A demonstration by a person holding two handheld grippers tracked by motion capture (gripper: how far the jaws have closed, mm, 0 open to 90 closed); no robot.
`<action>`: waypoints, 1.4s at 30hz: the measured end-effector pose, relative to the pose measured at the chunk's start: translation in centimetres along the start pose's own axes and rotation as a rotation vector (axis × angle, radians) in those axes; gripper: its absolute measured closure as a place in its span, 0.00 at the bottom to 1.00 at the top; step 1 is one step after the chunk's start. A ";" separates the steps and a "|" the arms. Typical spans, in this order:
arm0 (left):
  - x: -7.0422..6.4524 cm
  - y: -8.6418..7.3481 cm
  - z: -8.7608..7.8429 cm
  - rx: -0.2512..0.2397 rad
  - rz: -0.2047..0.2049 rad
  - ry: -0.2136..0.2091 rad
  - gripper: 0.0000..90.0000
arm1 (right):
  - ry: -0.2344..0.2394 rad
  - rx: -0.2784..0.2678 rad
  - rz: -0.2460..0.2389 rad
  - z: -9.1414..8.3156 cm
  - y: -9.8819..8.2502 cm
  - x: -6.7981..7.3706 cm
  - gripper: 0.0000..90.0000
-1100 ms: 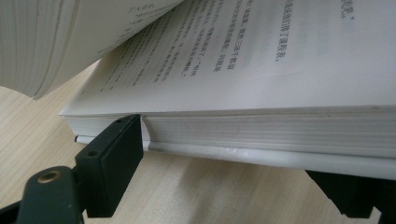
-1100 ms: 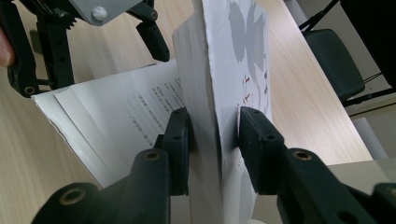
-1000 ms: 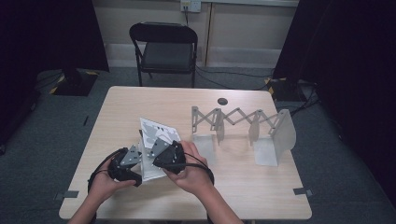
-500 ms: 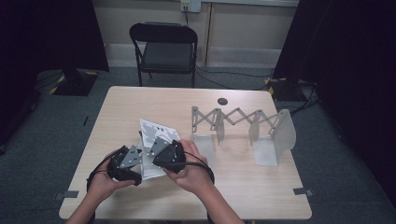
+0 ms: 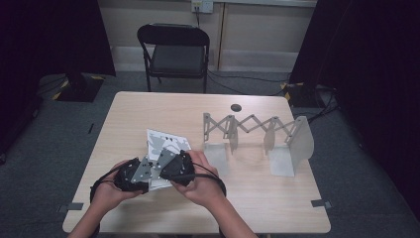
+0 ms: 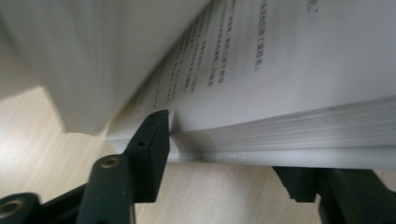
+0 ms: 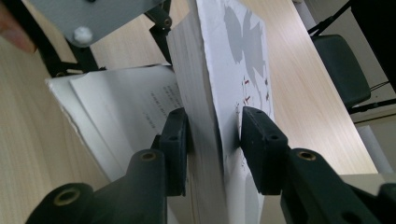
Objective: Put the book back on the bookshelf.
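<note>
A thick white book [image 5: 166, 144] lies half open on the wooden table [image 5: 277, 198], near its front left. My right gripper [image 7: 215, 126] is shut on an upright block of pages with the printed cover [image 7: 238, 56]. My left gripper [image 6: 224, 149] has just been closing with the book's flat lower stack of pages [image 6: 280, 56] between its jaws. One jaw rests on the top printed page and the other passes under the stack. In the high view the left gripper [image 5: 131, 174] and the right gripper [image 5: 177, 167] meet at the book's near edge.
A grey expanding rack [image 5: 257, 134] with upright dividers stands at the table's right half. A small black disc [image 5: 236, 107] lies behind it. A black chair [image 5: 176, 54] stands beyond the table's far edge.
</note>
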State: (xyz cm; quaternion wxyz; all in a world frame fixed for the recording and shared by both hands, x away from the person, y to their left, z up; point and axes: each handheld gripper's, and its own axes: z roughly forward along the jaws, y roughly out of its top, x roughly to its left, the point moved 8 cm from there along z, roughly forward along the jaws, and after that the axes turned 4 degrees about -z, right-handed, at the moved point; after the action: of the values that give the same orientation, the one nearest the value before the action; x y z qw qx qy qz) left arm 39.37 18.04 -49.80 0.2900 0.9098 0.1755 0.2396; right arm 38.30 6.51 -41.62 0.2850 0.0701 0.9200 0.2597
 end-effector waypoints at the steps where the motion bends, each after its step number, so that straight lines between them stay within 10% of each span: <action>1: 0.2 0.1 -0.2 -0.008 -0.012 -0.003 0.50 | 0.009 -0.006 -0.010 0.1 0.1 0.2 0.67; 8: 0.4 0.1 -0.4 -0.014 -0.010 -0.004 0.53 | 0.113 -0.129 0.073 -0.6 0.3 0.3 0.49; 16: 0.6 0.2 -0.7 -0.009 -0.024 -0.003 0.55 | 0.112 -0.199 0.156 -2.1 -2.1 0.3 0.34; 42: 1.5 0.7 -1.5 0.026 -0.048 -0.020 0.62 | 0.164 -0.148 0.411 1.5 -10.8 2.4 0.29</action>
State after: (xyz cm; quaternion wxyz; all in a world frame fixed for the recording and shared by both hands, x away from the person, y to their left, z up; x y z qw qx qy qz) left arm 39.95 18.87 -47.73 0.2857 0.9113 0.1972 0.2212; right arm 37.36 -1.44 -49.40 0.1547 0.2135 0.8849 0.3841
